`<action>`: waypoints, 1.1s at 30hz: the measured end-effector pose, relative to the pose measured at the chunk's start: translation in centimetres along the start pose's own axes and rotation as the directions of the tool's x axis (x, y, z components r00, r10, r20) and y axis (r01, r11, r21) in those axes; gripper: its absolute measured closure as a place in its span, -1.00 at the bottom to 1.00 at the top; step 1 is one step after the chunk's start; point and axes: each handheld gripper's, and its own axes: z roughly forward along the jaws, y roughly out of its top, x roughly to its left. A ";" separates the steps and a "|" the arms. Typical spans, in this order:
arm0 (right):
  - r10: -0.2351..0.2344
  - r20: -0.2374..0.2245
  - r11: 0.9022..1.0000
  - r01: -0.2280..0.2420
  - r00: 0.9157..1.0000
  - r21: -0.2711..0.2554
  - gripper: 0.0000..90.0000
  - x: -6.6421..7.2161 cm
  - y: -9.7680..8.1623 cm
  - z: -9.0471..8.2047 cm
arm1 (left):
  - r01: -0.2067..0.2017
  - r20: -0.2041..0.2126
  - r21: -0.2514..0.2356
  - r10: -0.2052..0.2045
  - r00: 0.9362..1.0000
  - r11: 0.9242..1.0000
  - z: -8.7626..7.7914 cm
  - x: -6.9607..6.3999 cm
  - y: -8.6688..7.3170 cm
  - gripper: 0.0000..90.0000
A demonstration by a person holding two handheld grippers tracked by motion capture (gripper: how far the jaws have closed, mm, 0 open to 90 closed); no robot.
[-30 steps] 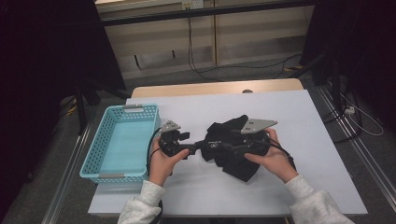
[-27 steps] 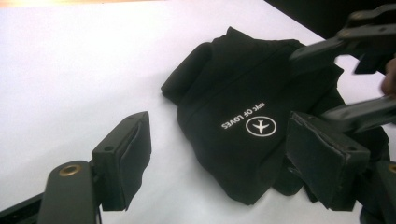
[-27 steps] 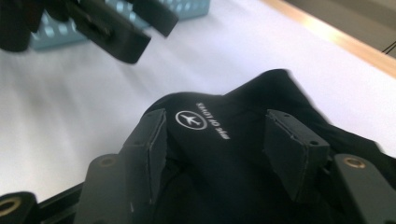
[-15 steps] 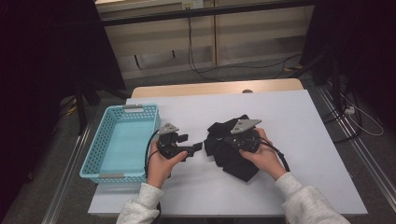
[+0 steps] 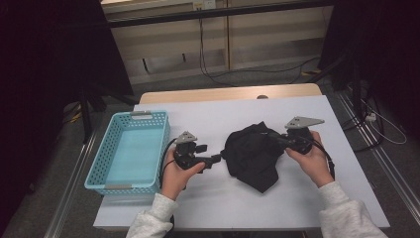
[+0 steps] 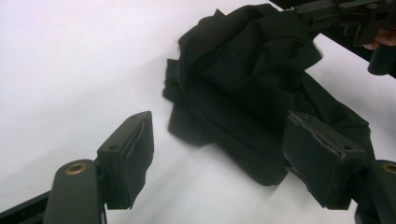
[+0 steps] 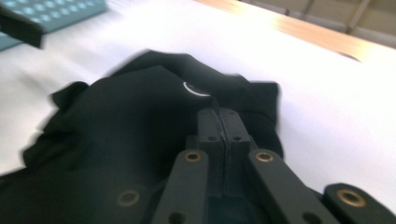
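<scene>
Hiding right gripper's (image 5: pixel 275 141) tips: black cloth (image 5: pixel 251 156)

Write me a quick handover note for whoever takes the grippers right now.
Right gripper: fingers pinched shut on a fold of the black cloth, at its right side.
Left gripper: open, fingers apart, just short of the cloth's left edge, gripping nothing.
Cloth: crumpled heap on the white table, mid-table.
Blue basket: at the table's left edge, nothing in it.
Done: one grip taken on the cloth.
Left: probably a second grip with the left gripper; cloth is not yet in the basket.
</scene>
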 end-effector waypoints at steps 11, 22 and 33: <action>0.034 0.056 0.999 -0.036 0.998 0.037 0.98 -1.2 -1.3 -0.3 | -0.027 0.041 0.054 0.025 0.999 0.998 2.1 -1.2 -0.6 -0.36; 0.002 0.025 0.999 -0.003 1.000 0.048 0.97 -0.8 -1.6 -0.7 | -0.017 0.030 0.116 0.013 0.999 0.993 3.7 -1.0 -1.5 -0.10; 0.025 0.020 0.999 -0.026 0.999 0.036 0.97 -0.9 -1.9 -1.0 | -0.015 0.059 0.155 0.006 0.998 0.988 5.2 -1.6 -2.0 0.18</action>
